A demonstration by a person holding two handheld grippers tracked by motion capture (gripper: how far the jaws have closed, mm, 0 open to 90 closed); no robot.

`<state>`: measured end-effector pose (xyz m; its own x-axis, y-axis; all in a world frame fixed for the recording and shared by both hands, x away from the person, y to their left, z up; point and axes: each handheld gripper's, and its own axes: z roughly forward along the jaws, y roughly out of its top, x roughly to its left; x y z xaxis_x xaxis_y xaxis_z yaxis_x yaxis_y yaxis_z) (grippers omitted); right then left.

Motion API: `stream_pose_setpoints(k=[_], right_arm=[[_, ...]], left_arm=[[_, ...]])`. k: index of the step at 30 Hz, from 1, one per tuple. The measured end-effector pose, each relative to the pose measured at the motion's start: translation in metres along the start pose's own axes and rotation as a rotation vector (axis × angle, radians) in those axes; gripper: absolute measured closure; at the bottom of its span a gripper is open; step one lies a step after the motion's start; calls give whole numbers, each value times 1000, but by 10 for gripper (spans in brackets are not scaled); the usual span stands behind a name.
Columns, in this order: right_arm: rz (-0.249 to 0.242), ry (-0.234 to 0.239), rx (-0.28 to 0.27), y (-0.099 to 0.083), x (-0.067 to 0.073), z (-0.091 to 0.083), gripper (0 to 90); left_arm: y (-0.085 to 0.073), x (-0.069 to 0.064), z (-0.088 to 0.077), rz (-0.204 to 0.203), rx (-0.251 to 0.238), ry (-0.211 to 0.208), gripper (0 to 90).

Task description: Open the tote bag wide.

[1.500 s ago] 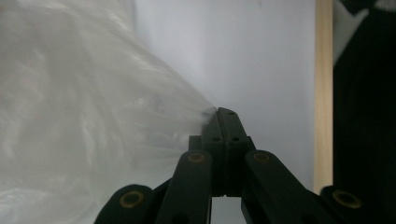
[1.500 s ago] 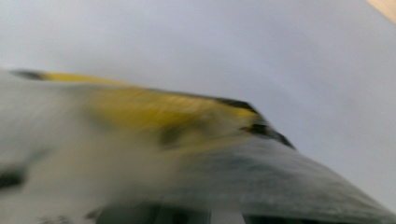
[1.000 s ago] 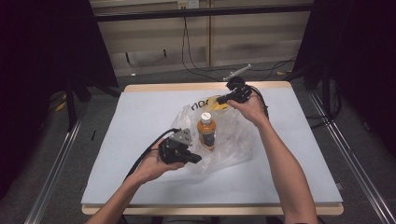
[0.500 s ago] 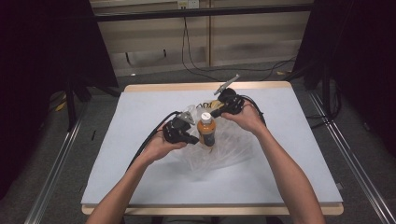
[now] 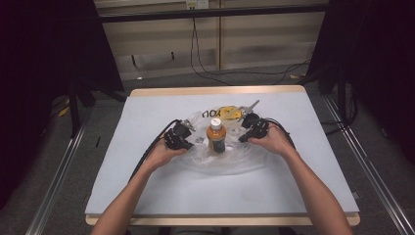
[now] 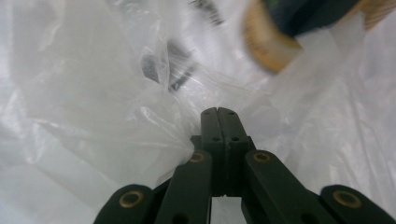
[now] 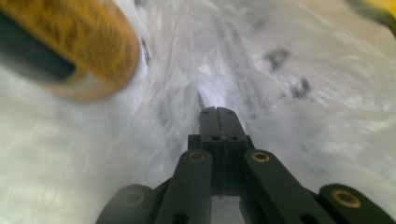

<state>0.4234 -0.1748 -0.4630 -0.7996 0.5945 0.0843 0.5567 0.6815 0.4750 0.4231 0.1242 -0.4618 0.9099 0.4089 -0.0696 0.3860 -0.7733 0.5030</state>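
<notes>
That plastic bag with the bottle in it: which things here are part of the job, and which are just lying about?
In the job:
- clear plastic bag
- orange bottle standing upright in it
- left gripper and right gripper, jaws shut at the bag's two sides

Lying about:
- yellow packet behind the bottle
- cables on the floor beyond the table

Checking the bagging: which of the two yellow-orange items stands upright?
The bottle with the white cap, upright between the two grippers on the clear plastic bag; the yellow packet behind it lies flat.
</notes>
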Motion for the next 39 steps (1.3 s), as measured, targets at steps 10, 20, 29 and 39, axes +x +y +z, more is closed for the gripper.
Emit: stream_pose_setpoints(k=[10, 20, 29, 39], right_arm=[[47, 8, -57, -48, -9, -23, 900], [51, -7, -74, -86, -13, -44, 900], [91, -24, -114, -68, -11, -30, 900], [59, -4, -160, -54, 1, -17, 900]], left_arm=[[-24, 28, -16, -49, 5, 25, 900], [-37, 40, -23, -106, -11, 27, 900], [-24, 22, -12, -27, -34, -3, 900], [-33, 6, -12, -22, -89, -53, 900]])
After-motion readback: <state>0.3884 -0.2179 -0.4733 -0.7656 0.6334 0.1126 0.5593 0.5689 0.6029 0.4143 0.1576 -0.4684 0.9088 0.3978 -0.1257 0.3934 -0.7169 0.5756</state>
